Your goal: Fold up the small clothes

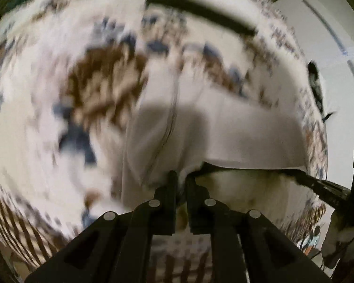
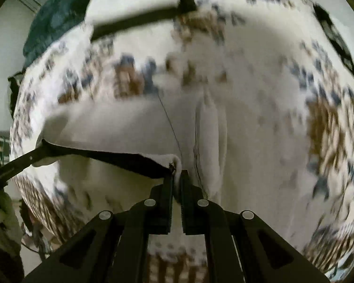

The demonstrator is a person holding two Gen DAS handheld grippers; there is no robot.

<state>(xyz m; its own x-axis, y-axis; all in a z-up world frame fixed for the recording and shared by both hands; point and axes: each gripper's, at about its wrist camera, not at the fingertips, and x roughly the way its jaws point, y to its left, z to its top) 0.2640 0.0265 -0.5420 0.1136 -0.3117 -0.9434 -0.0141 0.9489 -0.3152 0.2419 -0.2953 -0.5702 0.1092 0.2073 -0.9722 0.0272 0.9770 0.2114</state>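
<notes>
From the left wrist camera, the left gripper (image 1: pixel 181 176) has its two black fingers drawn close together on the near edge of a white garment (image 1: pixel 224 132), a fold of cloth pinched in the narrow gap between them. The garment spreads away ahead of the fingertips and off to their right, with a stitched seam (image 1: pixel 171 127) running forward from just above the tips. Its near hem is pulled into a taut line toward the right, where the right gripper (image 1: pixel 302 176) reaches in from the lower right and meets that hem. Below and around the garment lies a patterned cover (image 1: pixel 47 165), white with brown and blue motifs, heavily motion-blurred. Far ahead of the fingers, a white item with a dark band (image 1: pixel 200 7) rests on the cover.

From the right wrist camera, the right gripper (image 2: pixel 177 176) is likewise clamped on the garment (image 2: pixel 120 127), with a little bunch of white cloth squeezed between its nearly closed fingers. A dark-edged hem (image 2: pixel 106 156) stretches from these fingertips out to the left, where the left gripper (image 2: pixel 39 149) holds its other end. A raised pleat (image 2: pixel 210 129) stands just ahead and slightly right of the tips. The patterned cover (image 2: pixel 330 129) fills the right side, blurred. Far ahead to the left sits the white item with a dark band (image 2: pixel 134 7), and beyond it a dark green cloth (image 2: pixel 56 16).
</notes>
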